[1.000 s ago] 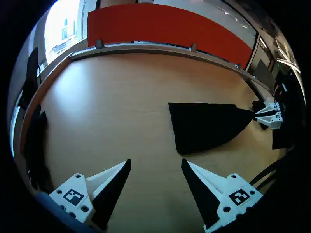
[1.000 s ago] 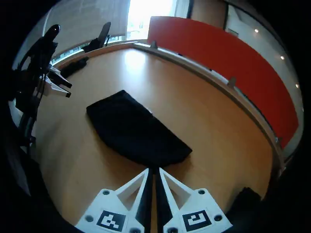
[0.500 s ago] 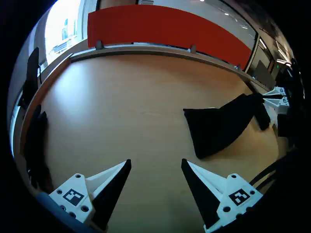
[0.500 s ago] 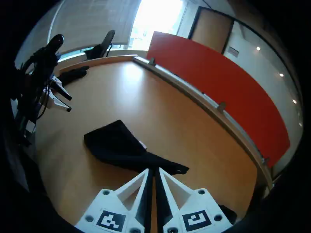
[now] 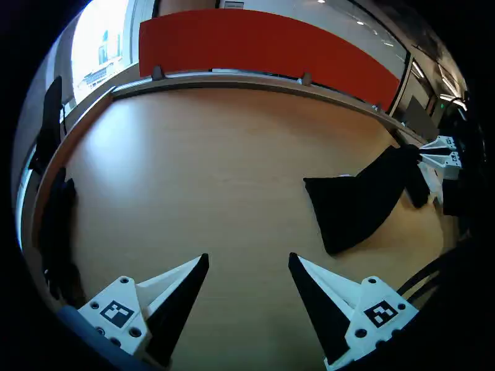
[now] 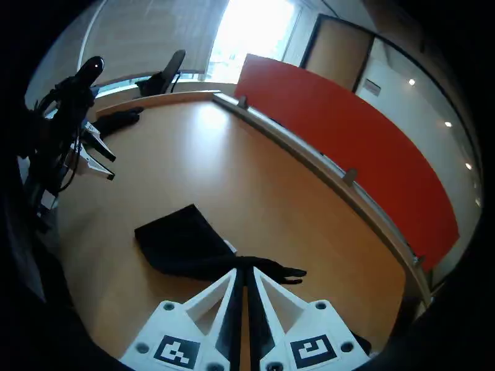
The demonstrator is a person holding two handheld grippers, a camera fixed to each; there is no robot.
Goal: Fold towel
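Note:
A black towel (image 5: pixel 356 201) lies on the wooden table (image 5: pixel 204 161), with one end raised toward the right. My right gripper (image 6: pixel 245 278) is shut on that raised end, and the rest of the towel (image 6: pixel 179 244) trails down to the tabletop in front of it. In the left gripper view the right gripper (image 5: pixel 440 156) holds the towel's lifted corner at the far right. My left gripper (image 5: pixel 247 263) hangs open over bare table, well to the left of the towel, with nothing between its fingers. In the right gripper view the left gripper (image 6: pixel 93 151) is at the far left.
A red partition (image 5: pixel 260 46) runs along the table's far edge. A dark office chair (image 6: pixel 164 71) stands by the bright window. A dark object (image 6: pixel 117 117) lies on the table's far left part. Bare wood stretches left of the towel.
The right gripper has lifted its end of the towel off the table and drawn it back, so the cloth now stands bunched and narrower. The left gripper has stayed still and open.

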